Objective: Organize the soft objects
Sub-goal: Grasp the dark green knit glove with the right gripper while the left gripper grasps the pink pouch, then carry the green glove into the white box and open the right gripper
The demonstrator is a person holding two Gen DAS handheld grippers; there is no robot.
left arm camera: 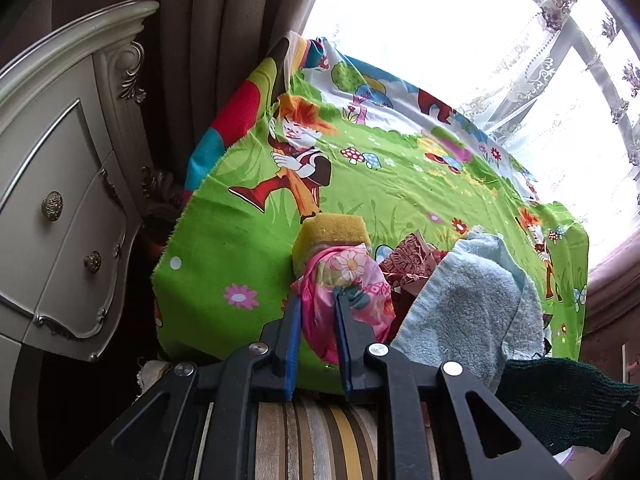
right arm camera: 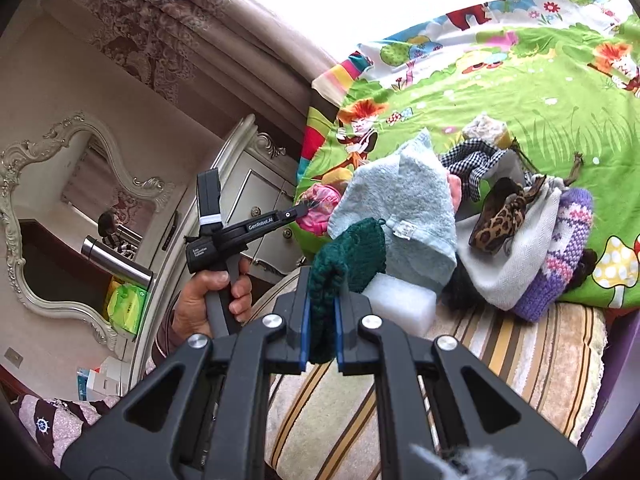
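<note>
- Gripping a dark green knitted piece (right arm camera: 348, 256), the right gripper (right arm camera: 320, 334) has its fingers clamped on it, apparently lifting it for sorting.
- The left gripper (left arm camera: 318, 320) pinches a pink flowered cloth (left arm camera: 348, 280).
- Beyond, a pale blue terry towel (left arm camera: 468, 300) lies heaped on the green cartoon-print sheet (left arm camera: 400, 184).

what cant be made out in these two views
- Yellow sponge, left wrist view: lower part behind the pink floral cloth.
- White foam block, right wrist view: far side under the blue towel.
- Green knit piece: lower end hidden between the jaws.
</note>
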